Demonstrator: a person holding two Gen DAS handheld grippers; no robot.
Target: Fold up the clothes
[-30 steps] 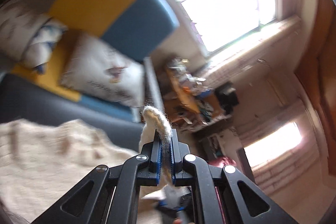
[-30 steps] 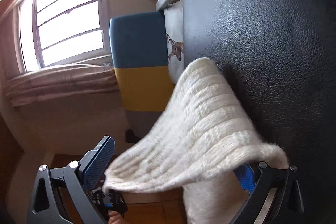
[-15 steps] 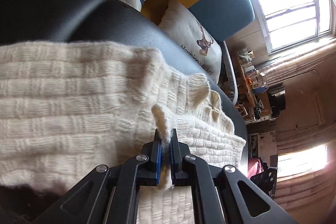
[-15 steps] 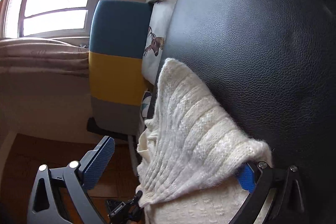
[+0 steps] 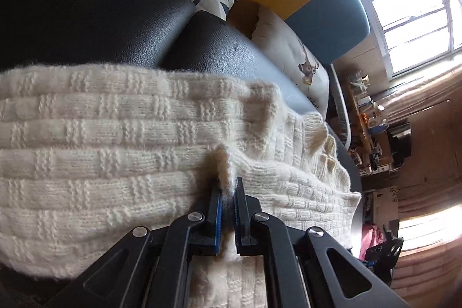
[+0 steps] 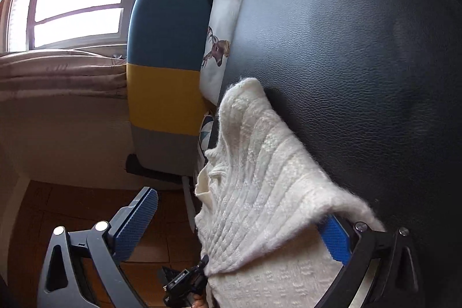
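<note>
Support: a black, grained leather-look padded surface (image 5: 86, 19), seamed into two cushioned sections in the left wrist view, filling the right side of the right wrist view (image 6: 361, 48). Lying on it: one cream, basket-weave knitted garment (image 5: 115, 149), doubled over, its fuzzy edge resting on the black surface (image 6: 260, 163). A white cushion printed with a deer (image 5: 300, 59) lay against the far edge.

Fuzzy cream knit sweater (image 5: 115, 134) on grained black leather cushion (image 5: 86, 19).
</note>
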